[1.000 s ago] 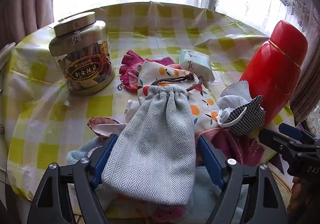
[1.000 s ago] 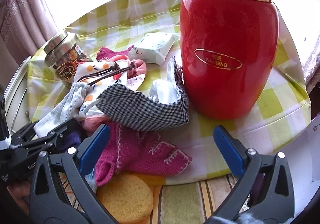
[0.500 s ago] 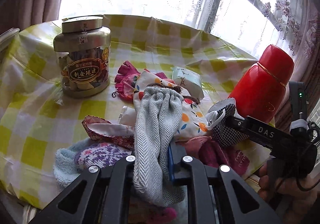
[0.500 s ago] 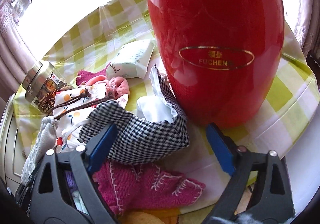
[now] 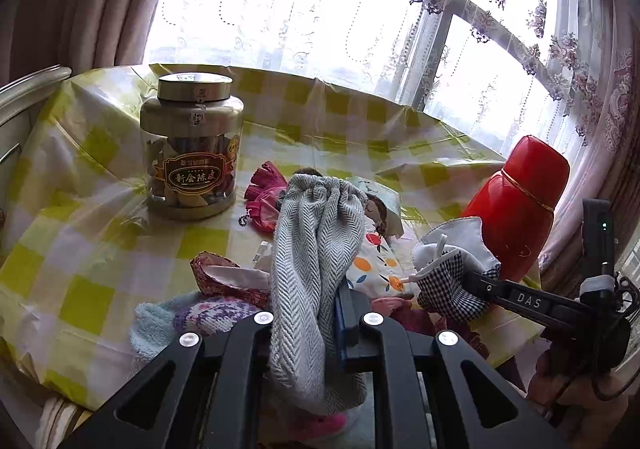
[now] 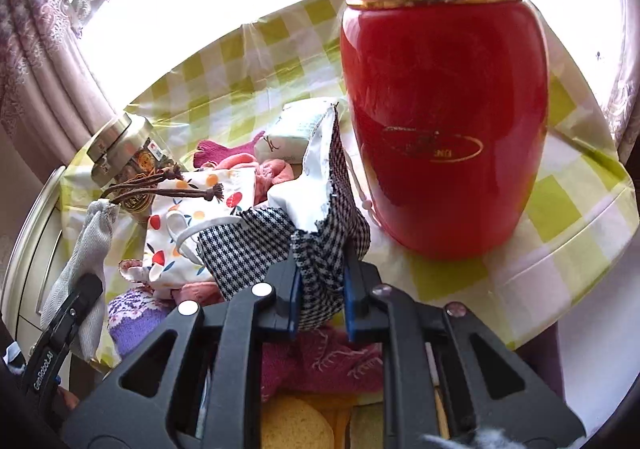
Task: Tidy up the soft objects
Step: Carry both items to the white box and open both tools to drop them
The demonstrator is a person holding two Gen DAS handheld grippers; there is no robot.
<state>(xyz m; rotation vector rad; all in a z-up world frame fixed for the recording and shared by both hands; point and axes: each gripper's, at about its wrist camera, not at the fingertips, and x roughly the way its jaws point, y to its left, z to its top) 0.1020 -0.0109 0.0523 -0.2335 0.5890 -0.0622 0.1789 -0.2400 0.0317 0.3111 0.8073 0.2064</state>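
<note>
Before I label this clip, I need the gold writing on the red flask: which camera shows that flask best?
The right wrist view: the red flask fills the frame, standing upright on the checked tablecloth, its gold oval mark facing the camera, though blurred. The left wrist view shows the flask small at the right edge, partly behind the checked pouch.

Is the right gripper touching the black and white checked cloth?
Touching. In the right wrist view the right gripper has the checked cloth bunched between its blue pads, with its jaws closing on it.

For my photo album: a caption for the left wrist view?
Left hand-held gripper pinching a grey herringbone pouch above a checked tablecloth.
</note>
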